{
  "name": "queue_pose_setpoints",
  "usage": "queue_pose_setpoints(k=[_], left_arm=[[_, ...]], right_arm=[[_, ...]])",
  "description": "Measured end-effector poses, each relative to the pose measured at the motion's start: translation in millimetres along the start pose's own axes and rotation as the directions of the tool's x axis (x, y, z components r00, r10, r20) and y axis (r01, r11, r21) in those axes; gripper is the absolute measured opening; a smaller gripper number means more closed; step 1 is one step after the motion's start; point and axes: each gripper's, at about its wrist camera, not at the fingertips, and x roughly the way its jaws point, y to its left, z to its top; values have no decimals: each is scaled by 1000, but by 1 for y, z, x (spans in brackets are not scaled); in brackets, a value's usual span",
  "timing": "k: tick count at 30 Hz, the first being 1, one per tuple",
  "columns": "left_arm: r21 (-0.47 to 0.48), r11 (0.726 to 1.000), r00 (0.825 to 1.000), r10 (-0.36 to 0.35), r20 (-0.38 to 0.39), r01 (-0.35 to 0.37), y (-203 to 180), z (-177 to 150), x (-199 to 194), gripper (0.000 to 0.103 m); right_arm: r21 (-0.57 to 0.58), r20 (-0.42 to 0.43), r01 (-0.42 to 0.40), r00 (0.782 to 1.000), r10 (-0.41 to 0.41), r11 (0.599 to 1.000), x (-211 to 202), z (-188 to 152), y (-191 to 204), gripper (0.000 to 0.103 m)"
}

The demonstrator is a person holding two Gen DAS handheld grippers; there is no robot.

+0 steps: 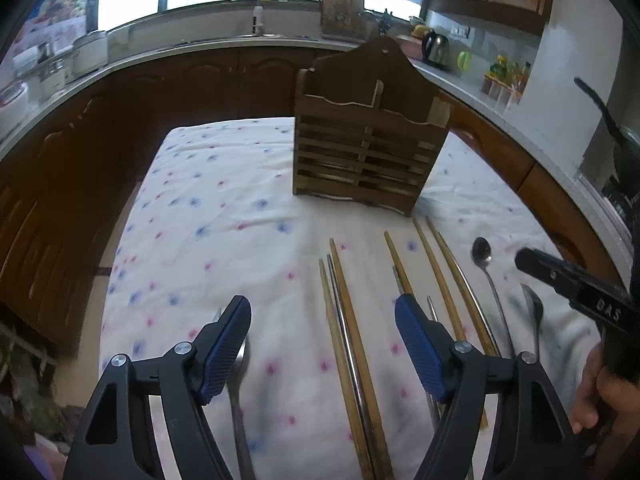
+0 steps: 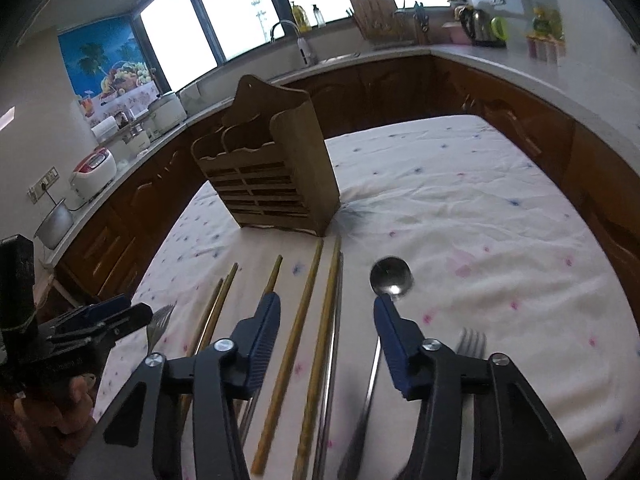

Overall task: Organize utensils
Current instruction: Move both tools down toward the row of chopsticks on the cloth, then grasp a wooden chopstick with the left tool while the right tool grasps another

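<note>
A wooden utensil holder (image 1: 362, 140) stands upright on the flowered tablecloth (image 1: 224, 216); it also shows in the right wrist view (image 2: 276, 176). Several wooden and metal chopsticks (image 1: 348, 320) lie in front of it, also seen in the right wrist view (image 2: 308, 320). A steel spoon (image 1: 486, 268) lies right of them, shown too in the right wrist view (image 2: 390, 276). A fork (image 2: 472, 344) lies at the right. My left gripper (image 1: 322, 320) is open above the chopsticks. My right gripper (image 2: 326, 316) is open above chopsticks, beside the spoon.
Another fork (image 2: 158, 322) lies left of the chopsticks, near the left gripper seen from the right wrist view (image 2: 104, 316). The right gripper's finger (image 1: 568, 280) shows at the right edge. A brown kitchen counter (image 1: 200, 44) with sink and kettle (image 1: 436, 46) surrounds the table.
</note>
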Motion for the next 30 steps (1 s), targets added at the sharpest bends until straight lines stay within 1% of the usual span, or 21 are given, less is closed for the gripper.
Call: queue_pose_setpoints(k=[2, 5, 7, 8, 12, 14, 15, 17, 18, 20, 21, 22, 23, 24, 25, 26, 27, 28, 30], left_arm=[[27, 1000, 1000, 1, -16, -1, -3, 11, 15, 72], [55, 998, 999, 13, -39, -10, -5, 25, 38, 68], [67, 998, 998, 19, -55, -15, -5, 36, 54, 64], [68, 998, 998, 16, -61, -12, -5, 40, 61, 63], [84, 996, 995, 26, -92, -19, -8, 58, 93, 60], [96, 995, 993, 30, -116, -19, -11, 64, 111, 57], [99, 995, 991, 26, -130, -14, -11, 65, 115, 54], [109, 994, 988, 26, -153, -9, -12, 70, 128, 54], [117, 993, 986, 28, -162, -9, -14, 71, 135, 52], [126, 992, 983, 33, -181, -10, -15, 73, 146, 46], [123, 992, 980, 30, -195, -5, -15, 72, 151, 41], [125, 992, 979, 30, -201, -5, -15, 73, 156, 39], [134, 991, 981, 39, -189, -13, -17, 73, 157, 38], [144, 989, 981, 48, -186, -21, -20, 73, 158, 35], [146, 989, 982, 50, -181, -23, -21, 74, 159, 26], [147, 989, 983, 53, -175, -27, -22, 75, 160, 19], [147, 989, 984, 49, -173, -24, -20, 76, 161, 9], [147, 989, 984, 41, -173, -16, -20, 77, 162, 4], [147, 989, 985, 31, -168, -6, -22, 78, 162, 3]], right_arm=[[-3, -21, -4, 1000, 3, 1000, 13, 10, -1, 44], [-5, -58, -5, 998, 4, 1000, 36, 22, -3, 40], [3, -87, -6, 996, 6, 1000, 52, 29, -7, 32], [8, -98, -9, 995, 10, 1000, 57, 31, -8, 31], [3, -130, -5, 992, 5, 1000, 79, 39, -10, 30], [-5, -146, -3, 989, 3, 1000, 87, 43, -10, 29], [-10, -155, 0, 988, -1, 1000, 92, 44, -9, 27], [-16, -170, -1, 985, -2, 1000, 100, 46, -9, 26], [-21, -177, 0, 984, -4, 1000, 102, 46, -8, 25], [-41, -197, 6, 980, -14, 999, 111, 47, -7, 24], [-46, -206, 10, 978, -19, 999, 114, 47, -7, 23], [-56, -210, 14, 977, -25, 998, 117, 46, -6, 22], [-69, -204, 19, 978, -33, 997, 118, 47, -6, 22], [-79, -205, 25, 978, -41, 997, 119, 48, -5, 21], [-84, -207, 29, 977, -46, 996, 120, 50, -4, 18], [-92, -211, 34, 976, -52, 995, 122, 50, -2, 14], [-100, -211, 40, 976, -60, 994, 124, 50, 0, 6], [-119, -206, 45, 976, -69, 992, 123, 49, 3, 6], [-125, -200, 37, 978, -62, 991, 122, 47, 6, 5]])
